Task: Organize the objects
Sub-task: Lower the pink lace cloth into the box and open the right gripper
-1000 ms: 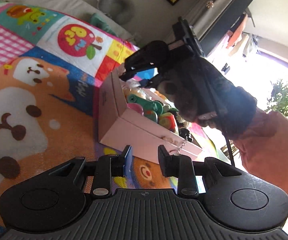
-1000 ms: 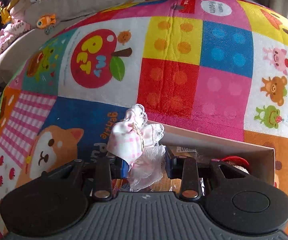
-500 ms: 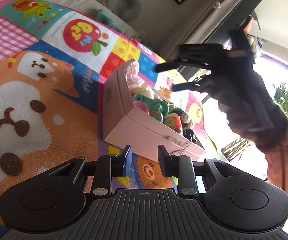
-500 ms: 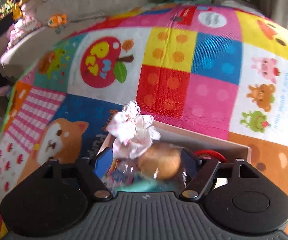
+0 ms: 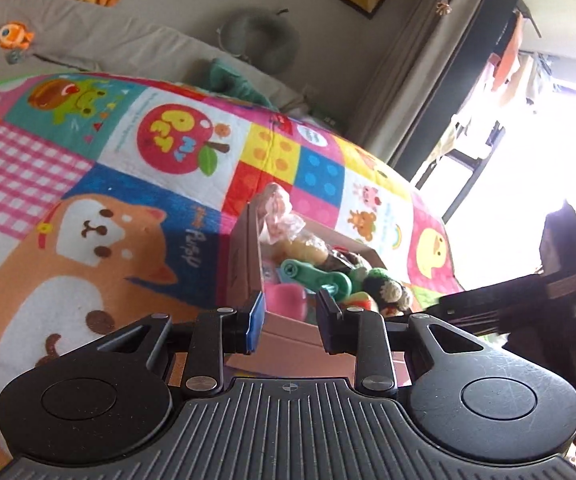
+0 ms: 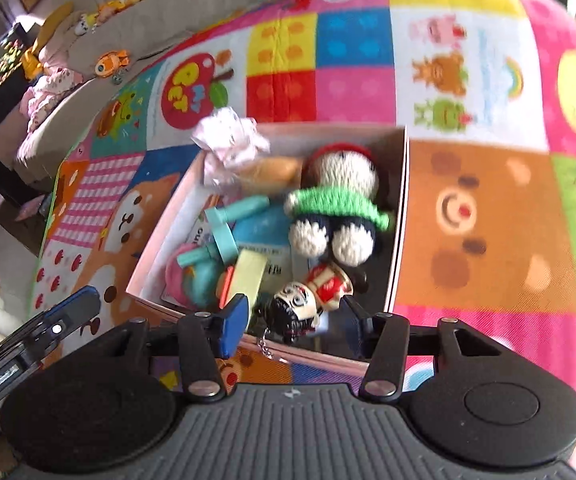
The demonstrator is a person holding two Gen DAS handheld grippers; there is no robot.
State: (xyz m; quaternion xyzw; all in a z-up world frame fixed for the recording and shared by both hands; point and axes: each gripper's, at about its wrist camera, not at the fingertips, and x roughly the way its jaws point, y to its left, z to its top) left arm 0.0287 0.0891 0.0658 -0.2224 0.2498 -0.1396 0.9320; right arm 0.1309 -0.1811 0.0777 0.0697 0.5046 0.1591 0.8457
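Dropped from the right gripper (image 6: 292, 326), whose empty jaws are closing, the soft, light lace bag (image 6: 230, 140) sits in the box (image 6: 168, 240); grasp its gathered neck. Left gripper (image 5: 290, 326) stands slightly spread, empty.

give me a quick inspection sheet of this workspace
surface: patchwork cartoon play mat
job's things: pink box on the mat, holding a lace-topped bag, crocheted doll, teal toy, small figure keychain
clutter: plush toys on the couch behind
grippers: left gripper open, empty; right gripper closing, nothing between its pads
cables: nothing seen
surroundings: couch, framed picture, bright window
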